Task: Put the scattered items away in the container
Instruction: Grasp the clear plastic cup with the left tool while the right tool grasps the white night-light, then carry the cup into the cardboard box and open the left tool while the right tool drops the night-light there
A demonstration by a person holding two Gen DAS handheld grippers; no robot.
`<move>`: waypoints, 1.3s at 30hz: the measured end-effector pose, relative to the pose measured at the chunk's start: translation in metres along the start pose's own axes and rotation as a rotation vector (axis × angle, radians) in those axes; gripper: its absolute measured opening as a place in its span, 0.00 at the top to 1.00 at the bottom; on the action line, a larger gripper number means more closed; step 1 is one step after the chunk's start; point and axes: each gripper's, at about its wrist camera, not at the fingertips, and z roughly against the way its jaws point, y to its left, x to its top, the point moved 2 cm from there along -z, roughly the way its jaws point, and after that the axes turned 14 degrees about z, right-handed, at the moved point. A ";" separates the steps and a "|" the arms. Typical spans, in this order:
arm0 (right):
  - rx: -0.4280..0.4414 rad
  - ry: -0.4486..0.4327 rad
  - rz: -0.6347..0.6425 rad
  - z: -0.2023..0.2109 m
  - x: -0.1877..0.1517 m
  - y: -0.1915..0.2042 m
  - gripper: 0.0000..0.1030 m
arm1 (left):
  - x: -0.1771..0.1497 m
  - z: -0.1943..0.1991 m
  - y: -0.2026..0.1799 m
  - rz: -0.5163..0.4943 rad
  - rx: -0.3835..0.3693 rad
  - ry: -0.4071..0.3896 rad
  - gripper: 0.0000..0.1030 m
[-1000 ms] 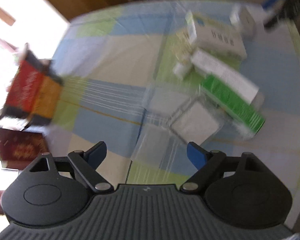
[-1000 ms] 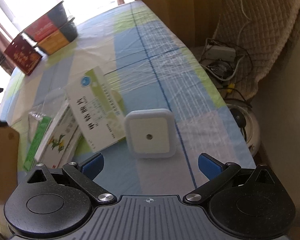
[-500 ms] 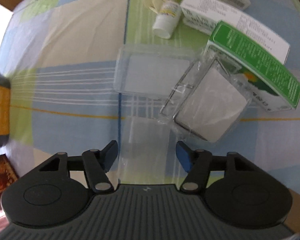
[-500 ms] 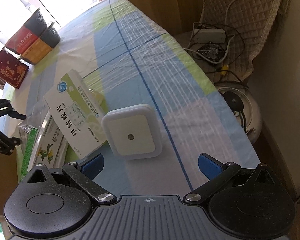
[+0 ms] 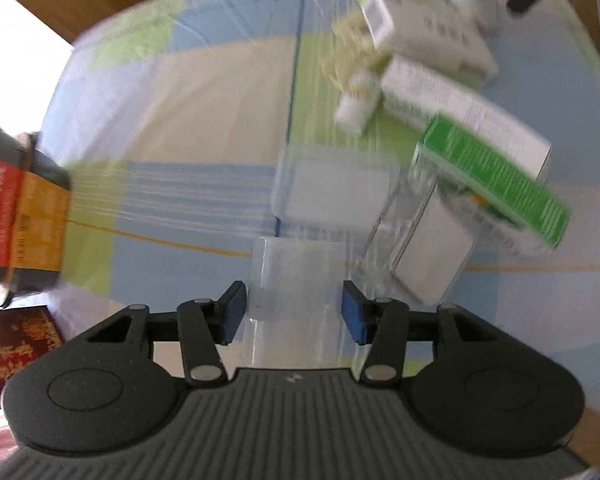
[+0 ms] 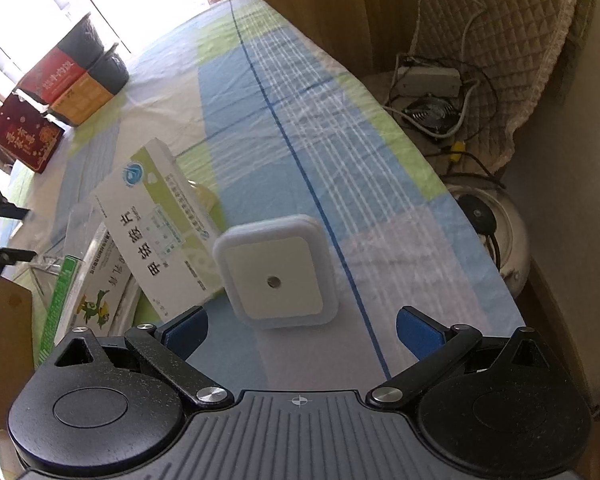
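In the left wrist view my left gripper (image 5: 294, 314) is shut on a clear plastic container (image 5: 294, 276), its blue pads pressed on both sides. A clear lid-like piece (image 5: 336, 196) lies just beyond. A green-and-white box (image 5: 492, 176), a small white bottle (image 5: 356, 108) and a white medicine box (image 5: 424, 40) lie scattered to the right. In the right wrist view my right gripper (image 6: 302, 334) is open, low over the tablecloth. A white square night light (image 6: 276, 272) stands just ahead of its fingers, untouched, beside the medicine box (image 6: 160, 220).
Red and orange boxes (image 6: 72, 84) and a dark red box (image 6: 24, 140) stand at the table's far end. The table edge (image 6: 440, 184) runs close on the right, with cables and a round white device (image 6: 484, 232) on the floor below. A clear packet (image 5: 432, 248) rests by the green box.
The left gripper's fingers have closed in from wide open onto the clear container, and its view has tilted. The right gripper has drawn closer to the night light and stays open.
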 end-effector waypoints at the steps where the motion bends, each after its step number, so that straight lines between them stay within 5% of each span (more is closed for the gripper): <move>1: 0.001 -0.009 0.008 0.000 0.001 0.002 0.00 | 0.001 0.007 0.000 0.001 0.004 -0.014 0.55; 11: -0.013 -0.056 0.060 -0.003 0.007 0.014 0.00 | 0.013 0.095 -0.010 0.097 0.015 -0.168 0.55; 22: -0.068 -0.049 0.125 -0.016 0.010 0.023 0.01 | -0.092 0.173 -0.021 0.304 0.110 -0.175 0.55; 23: -0.070 -0.045 0.135 -0.018 0.010 0.025 0.14 | -0.101 0.180 -0.021 0.323 0.119 -0.176 0.55; 25: -0.074 -0.016 0.143 -0.025 0.010 0.026 0.19 | -0.120 0.191 -0.024 0.360 0.135 -0.172 0.55; 34: -0.134 -0.025 0.205 -0.037 0.013 0.029 0.19 | -0.192 0.184 -0.030 0.507 0.157 -0.097 0.55; 36: -0.157 -0.013 0.226 -0.040 0.013 0.031 0.32 | -0.205 0.179 -0.031 0.532 0.156 -0.072 0.55; 39: -0.175 0.000 0.244 -0.044 0.012 0.033 0.34 | -0.221 0.171 -0.033 0.556 0.150 -0.043 0.55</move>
